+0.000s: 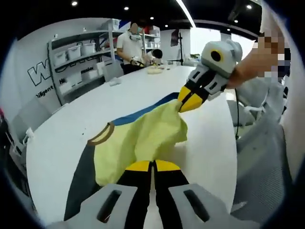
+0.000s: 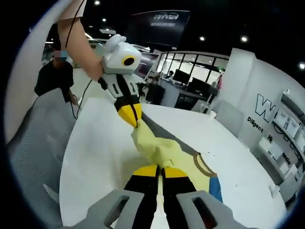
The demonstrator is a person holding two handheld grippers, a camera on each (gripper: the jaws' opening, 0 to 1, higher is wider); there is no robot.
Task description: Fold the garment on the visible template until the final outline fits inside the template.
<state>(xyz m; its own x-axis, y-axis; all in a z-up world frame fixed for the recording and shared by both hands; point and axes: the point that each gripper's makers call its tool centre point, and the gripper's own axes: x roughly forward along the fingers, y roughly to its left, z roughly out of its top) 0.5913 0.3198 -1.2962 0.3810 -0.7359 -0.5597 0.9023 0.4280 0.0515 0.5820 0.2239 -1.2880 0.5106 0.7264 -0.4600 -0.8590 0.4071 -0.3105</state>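
A yellow garment (image 1: 143,138) with a brown collar (image 1: 101,134), a blue sleeve (image 1: 143,113) and a dark grey sleeve (image 1: 81,176) lies partly on the white table (image 1: 71,129). My left gripper (image 1: 152,164) is shut on its near yellow edge. My right gripper (image 1: 183,106), coming in from the right, is shut on another corner of the cloth. In the right gripper view, my right gripper (image 2: 161,171) pinches the bunched yellow garment (image 2: 159,150), and the left gripper (image 2: 136,121) pinches its far end. The cloth is gathered between them.
Grey shelves with white bins (image 1: 71,52) stand beyond the table's far left. A person (image 1: 129,45) works at the table's far end. A grey chair (image 1: 267,157) sits beside the table, the same chair (image 2: 38,138) near another person (image 2: 52,76). Desks with monitors (image 2: 190,86) stand behind.
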